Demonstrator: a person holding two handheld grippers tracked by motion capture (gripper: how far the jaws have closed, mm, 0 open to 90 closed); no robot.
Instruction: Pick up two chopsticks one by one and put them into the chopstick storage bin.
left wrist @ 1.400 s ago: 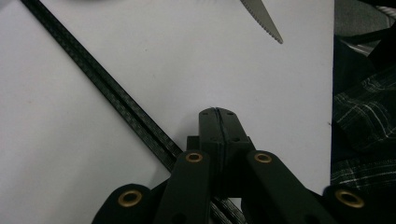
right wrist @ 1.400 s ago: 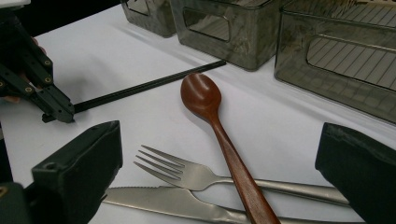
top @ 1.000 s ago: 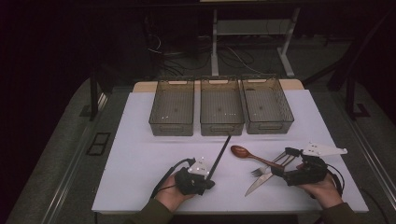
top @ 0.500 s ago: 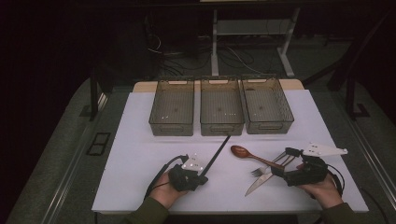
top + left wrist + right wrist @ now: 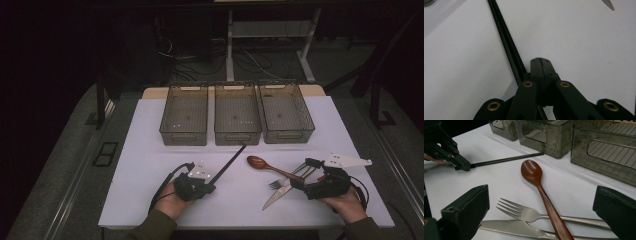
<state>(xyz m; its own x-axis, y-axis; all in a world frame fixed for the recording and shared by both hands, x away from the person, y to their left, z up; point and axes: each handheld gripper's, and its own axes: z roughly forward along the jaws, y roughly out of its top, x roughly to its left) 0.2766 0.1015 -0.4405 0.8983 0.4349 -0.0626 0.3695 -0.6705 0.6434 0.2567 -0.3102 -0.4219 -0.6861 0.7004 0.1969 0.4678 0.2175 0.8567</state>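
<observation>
Fingers (image 5: 541,72) beside black rod (image 5: 506,42)

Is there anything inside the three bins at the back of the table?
No, the high view shows all three bins with bare mesh floors; the spoon, fork and knife lie on the table.

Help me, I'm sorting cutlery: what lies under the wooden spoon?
The spoon's handle crosses over the fork and the knife. Its bowl rests on the bare table. The strip of each handle beneath it is covered.

The black rod's (image 5: 506,42) near end is hidden beneath closed jaws.
</observation>
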